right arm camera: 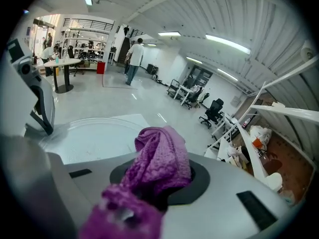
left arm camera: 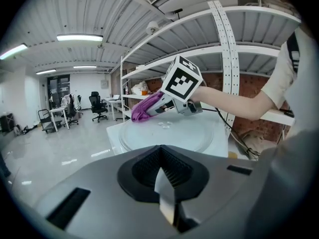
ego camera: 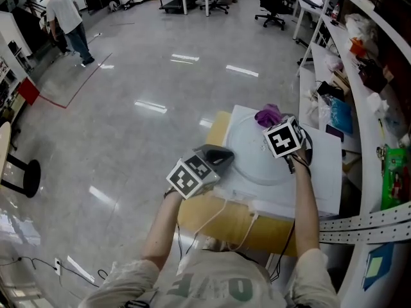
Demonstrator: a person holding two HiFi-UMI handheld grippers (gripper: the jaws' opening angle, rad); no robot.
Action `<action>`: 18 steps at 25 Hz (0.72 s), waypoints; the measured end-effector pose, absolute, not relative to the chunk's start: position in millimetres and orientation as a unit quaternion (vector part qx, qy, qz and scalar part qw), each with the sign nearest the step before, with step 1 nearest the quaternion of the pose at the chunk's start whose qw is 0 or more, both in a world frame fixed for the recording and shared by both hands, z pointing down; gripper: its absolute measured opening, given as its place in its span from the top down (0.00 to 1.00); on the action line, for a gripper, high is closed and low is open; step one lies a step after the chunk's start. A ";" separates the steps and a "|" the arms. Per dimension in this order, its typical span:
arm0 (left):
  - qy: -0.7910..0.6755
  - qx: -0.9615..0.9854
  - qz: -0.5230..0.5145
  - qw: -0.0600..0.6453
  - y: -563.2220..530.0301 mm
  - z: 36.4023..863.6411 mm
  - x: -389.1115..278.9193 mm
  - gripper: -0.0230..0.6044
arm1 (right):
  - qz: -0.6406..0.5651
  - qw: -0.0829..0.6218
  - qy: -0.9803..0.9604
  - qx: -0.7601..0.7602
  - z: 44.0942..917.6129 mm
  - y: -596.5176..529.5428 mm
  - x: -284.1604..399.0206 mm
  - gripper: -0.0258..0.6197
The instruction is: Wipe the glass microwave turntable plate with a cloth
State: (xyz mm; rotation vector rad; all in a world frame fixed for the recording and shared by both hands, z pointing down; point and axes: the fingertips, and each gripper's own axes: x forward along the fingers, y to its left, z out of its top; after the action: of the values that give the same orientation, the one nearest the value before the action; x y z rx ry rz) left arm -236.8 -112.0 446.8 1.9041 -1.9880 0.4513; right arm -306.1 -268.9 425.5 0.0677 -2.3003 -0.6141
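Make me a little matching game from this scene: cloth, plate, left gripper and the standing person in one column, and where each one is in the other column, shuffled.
Things
1. cloth
2. plate
3. left gripper
4. person

Places
A. lying on the white table
B. far off across the floor
C. clamped in the right gripper
D. at the plate's left rim

Pairs: 1-C, 2-A, 3-D, 4-B
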 end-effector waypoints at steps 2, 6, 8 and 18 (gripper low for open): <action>-0.703 0.671 0.159 0.175 -112.0 446.2 -237.2 0.96 | -0.241 0.367 -0.898 0.022 423.5 -265.4 -306.4 0.87; -0.706 0.666 0.165 0.174 -113.1 444.9 -237.8 0.96 | -0.233 0.372 -0.898 0.014 424.2 -264.2 -303.0 0.87; -0.707 0.663 0.171 0.176 -112.4 445.6 -237.7 0.96 | -0.228 0.375 -0.899 0.008 425.2 -260.0 -297.5 0.87; -0.720 0.648 0.183 0.170 -111.3 446.4 -237.5 0.96 | -0.245 0.382 -0.891 -0.009 427.8 -223.4 -245.5 0.87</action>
State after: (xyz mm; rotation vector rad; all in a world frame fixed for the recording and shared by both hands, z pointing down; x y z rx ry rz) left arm -237.5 -111.3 446.4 1.8415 -2.0451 0.5207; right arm -245.5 -223.4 427.8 -0.0242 -2.2736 -0.6254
